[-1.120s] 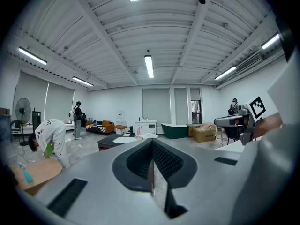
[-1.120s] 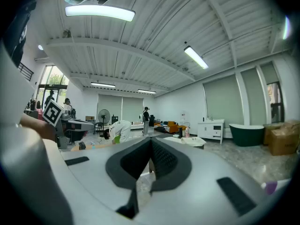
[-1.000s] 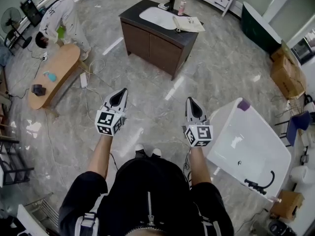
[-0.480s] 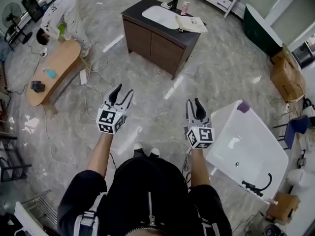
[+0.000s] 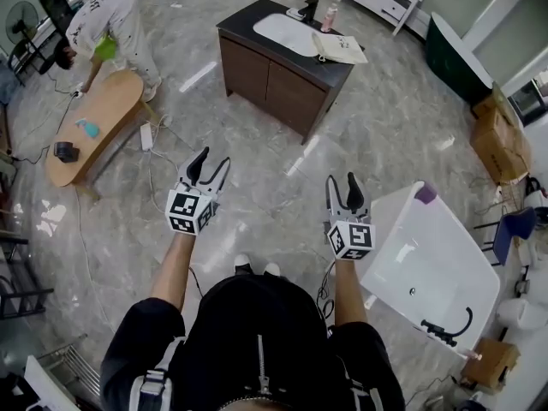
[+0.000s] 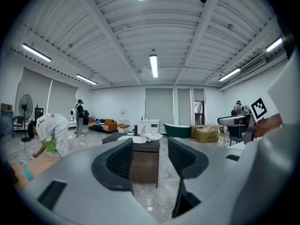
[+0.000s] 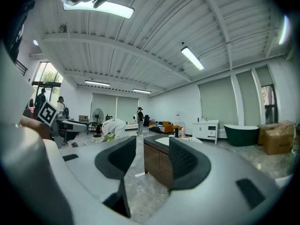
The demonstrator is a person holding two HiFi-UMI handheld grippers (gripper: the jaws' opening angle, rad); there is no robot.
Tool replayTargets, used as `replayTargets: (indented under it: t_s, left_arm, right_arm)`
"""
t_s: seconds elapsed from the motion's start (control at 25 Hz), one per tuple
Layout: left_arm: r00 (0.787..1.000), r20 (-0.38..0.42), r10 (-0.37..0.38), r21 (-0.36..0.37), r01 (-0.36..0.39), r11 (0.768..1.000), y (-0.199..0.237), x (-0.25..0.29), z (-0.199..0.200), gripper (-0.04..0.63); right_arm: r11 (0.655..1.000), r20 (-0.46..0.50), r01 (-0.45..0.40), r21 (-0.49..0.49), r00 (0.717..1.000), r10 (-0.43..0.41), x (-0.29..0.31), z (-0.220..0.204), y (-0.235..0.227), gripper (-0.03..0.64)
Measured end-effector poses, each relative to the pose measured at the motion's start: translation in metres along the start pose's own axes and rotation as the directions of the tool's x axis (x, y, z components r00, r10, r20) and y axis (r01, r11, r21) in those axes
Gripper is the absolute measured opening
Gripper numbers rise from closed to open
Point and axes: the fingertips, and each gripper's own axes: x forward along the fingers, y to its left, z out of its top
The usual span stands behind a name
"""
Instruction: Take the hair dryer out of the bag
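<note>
Ahead of the person, well apart from both grippers, a cream bag [image 5: 340,47] lies on a dark vanity [image 5: 274,80] beside its white sink [image 5: 287,34] (the hair dryer itself cannot be seen). The left gripper [image 5: 213,159] and right gripper [image 5: 342,181] are held out level, jaws just opened wide, nothing between them.

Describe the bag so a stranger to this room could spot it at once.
Find the dark brown vanity standing alone in the middle of the marble floor. On its black top, just right of the white basin in the head view, lies the bag. It is the only flat, cream cloth thing there; the faucet and pink bottle nearby stand upright.
</note>
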Motion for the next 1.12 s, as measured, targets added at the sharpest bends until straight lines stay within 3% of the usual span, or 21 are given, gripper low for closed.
replayTargets:
  t_s: [0.56, 1.12]
  left_arm:
    - [0.999, -0.015, -0.041, 0.005, 0.041, 0.999, 0.046, 0.005, -0.009, 0.236]
    - [0.998, -0.042, -0.052, 0.006, 0.052, 0.999, 0.090, 0.067, -0.013, 0.236]
  right_arm:
    - [1.000, -0.010, 0.004, 0.017, 1.000, -0.004, 0.043, -0.010, 0.048, 0.215]
    - [0.999, -0.027, -0.036, 0.033, 0.999, 0.037, 0.128, -0.014, 0.045, 0.216]
